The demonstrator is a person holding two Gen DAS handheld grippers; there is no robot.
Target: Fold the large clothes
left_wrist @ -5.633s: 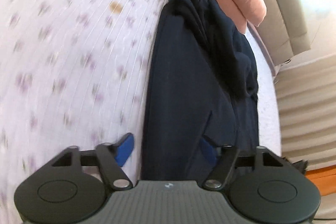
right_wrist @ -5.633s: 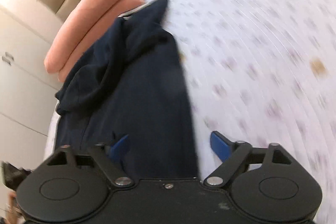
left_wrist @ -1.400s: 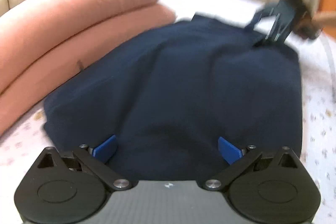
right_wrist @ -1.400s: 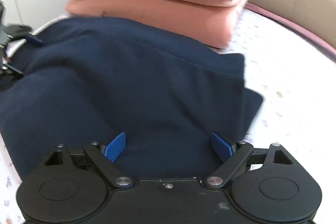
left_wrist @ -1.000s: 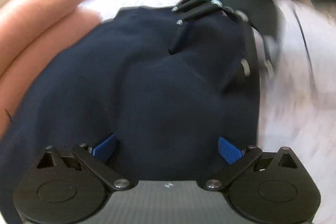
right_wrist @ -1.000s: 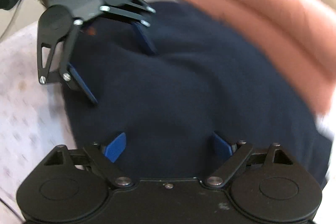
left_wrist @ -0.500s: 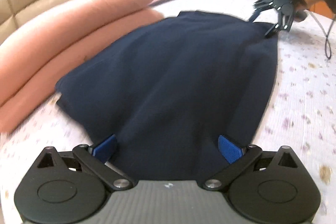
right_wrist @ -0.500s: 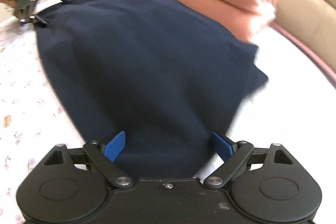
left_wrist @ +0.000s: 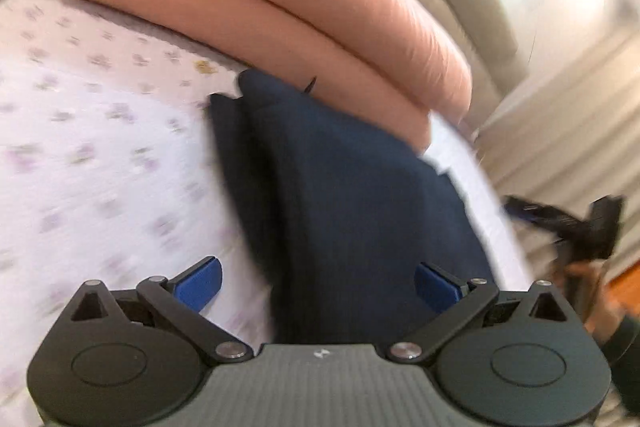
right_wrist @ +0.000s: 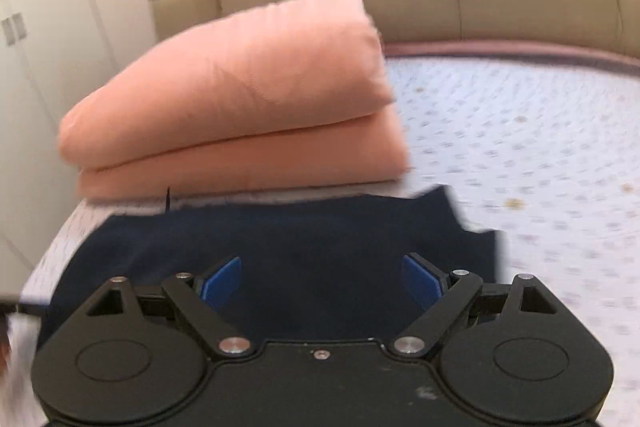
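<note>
flat folded navy garment (right_wrist: 304,251)

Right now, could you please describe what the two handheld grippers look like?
Both are matte black: rounded twin-disc bodies, triangular cut-outs, silver pivot screws. The left gripper has a ribbed grey centre; the right gripper is plain black. Each ends in blue-padded fingers. A dark green sleeve shows.

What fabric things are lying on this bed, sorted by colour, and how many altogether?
Navy blue: 1, the folded navy blue garment
Peach-pink: 1, the thick folded peach-pink quilt, doubled into two layers
White with small purple flowers: 1, the flowered bed sheet underneath
Total: 3
</note>
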